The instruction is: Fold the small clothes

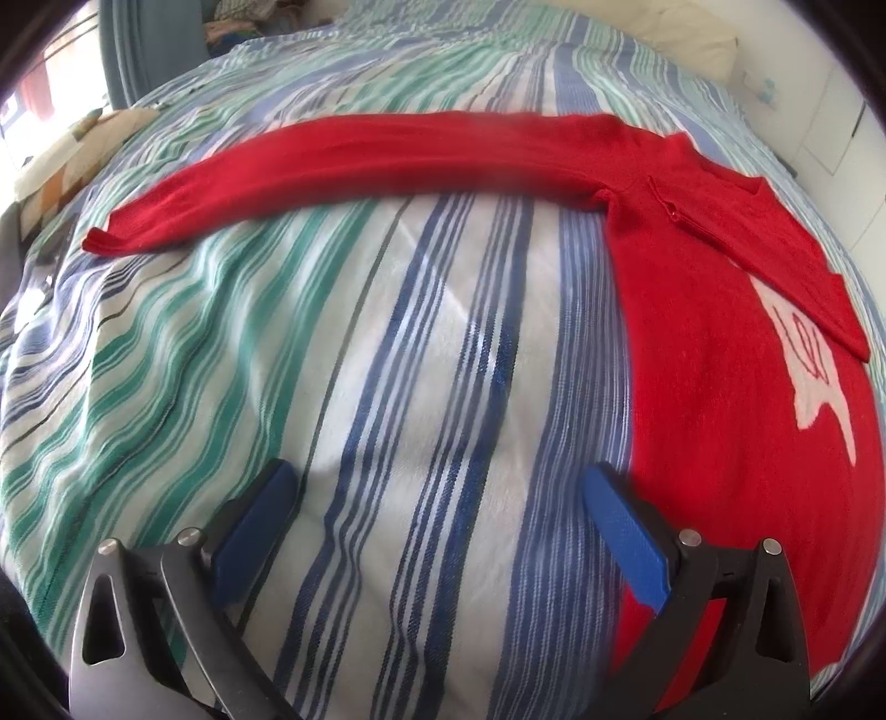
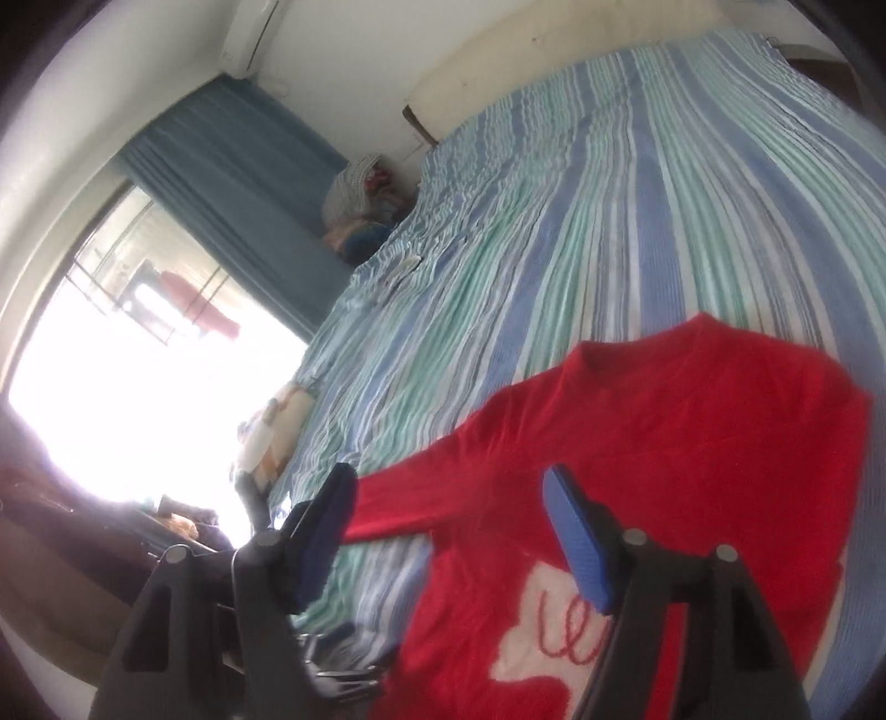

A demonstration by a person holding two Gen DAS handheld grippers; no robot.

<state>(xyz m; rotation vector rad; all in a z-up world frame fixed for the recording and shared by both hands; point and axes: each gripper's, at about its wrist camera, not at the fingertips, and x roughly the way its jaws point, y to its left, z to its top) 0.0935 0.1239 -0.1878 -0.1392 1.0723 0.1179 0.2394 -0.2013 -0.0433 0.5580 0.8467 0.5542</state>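
A red sweater (image 1: 720, 343) with a white motif (image 1: 814, 376) lies flat on the striped bedspread (image 1: 387, 360), at the right of the left wrist view. One long sleeve (image 1: 332, 166) stretches out to the left. The other sleeve (image 1: 775, 249) is folded over the body. My left gripper (image 1: 437, 482) stands open over bare bedspread just left of the sweater's hem, holding nothing. In the right wrist view, my right gripper (image 2: 451, 487) is open above the sweater (image 2: 692, 432), near where the outstretched sleeve (image 2: 421, 493) joins the body. Its blue pads grip nothing.
A cream pillow (image 1: 681, 33) lies at the head of the bed. A patterned cushion (image 2: 277, 421) sits at the bed's window-side edge. A pile of clothes (image 2: 360, 205) rests beside the blue curtain (image 2: 238, 183) and bright window (image 2: 111, 387).
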